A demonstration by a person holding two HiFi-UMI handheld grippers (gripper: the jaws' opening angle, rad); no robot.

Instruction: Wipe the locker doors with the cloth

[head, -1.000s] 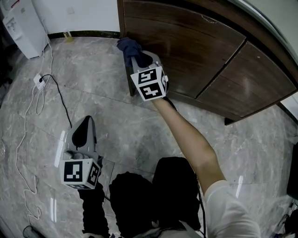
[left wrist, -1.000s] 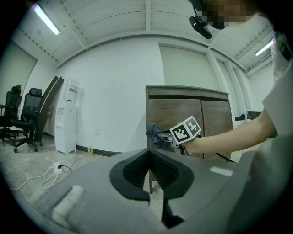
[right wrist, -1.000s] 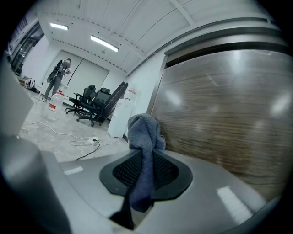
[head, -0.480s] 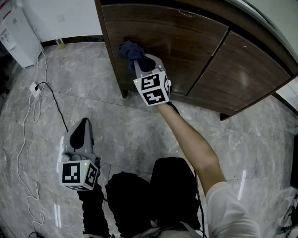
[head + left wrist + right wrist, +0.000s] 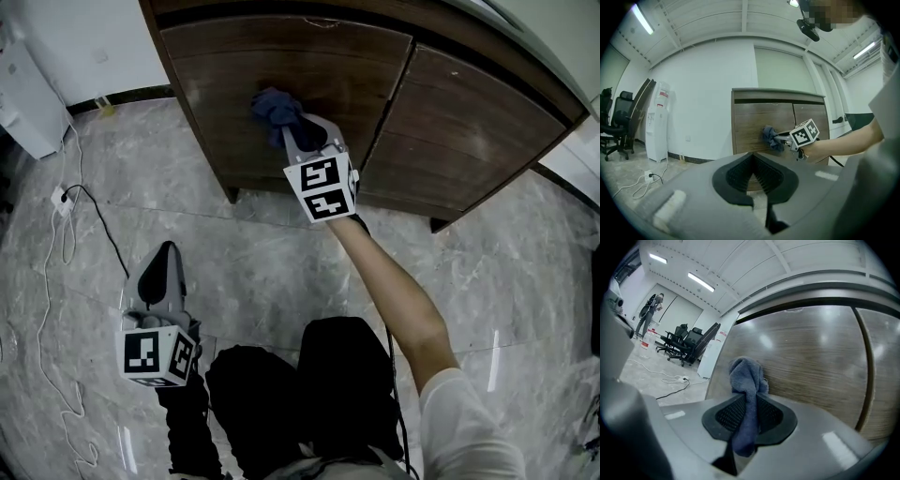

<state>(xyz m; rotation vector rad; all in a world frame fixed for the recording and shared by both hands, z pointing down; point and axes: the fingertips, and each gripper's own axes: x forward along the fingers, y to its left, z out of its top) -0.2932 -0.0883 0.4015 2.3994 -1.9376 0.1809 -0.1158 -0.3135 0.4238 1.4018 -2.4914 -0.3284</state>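
Blue cloth point(image 5: 746, 380) is pinched between the pads of my right tool point(image 5: 749, 405), its bunched end pressed against the left locker door point(image 5: 811, 352), near the door's middle. My left tool point(image 5: 752, 174) hangs closed and empty, well apart. To wipe well, I should hold even pressure and overlap strokes toward the right door point(image 5: 469, 112).

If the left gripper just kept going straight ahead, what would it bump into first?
Probably the left locker door, low down, below and left of the cloth. Only open floor seems to lie between, though depth is hard to judge.
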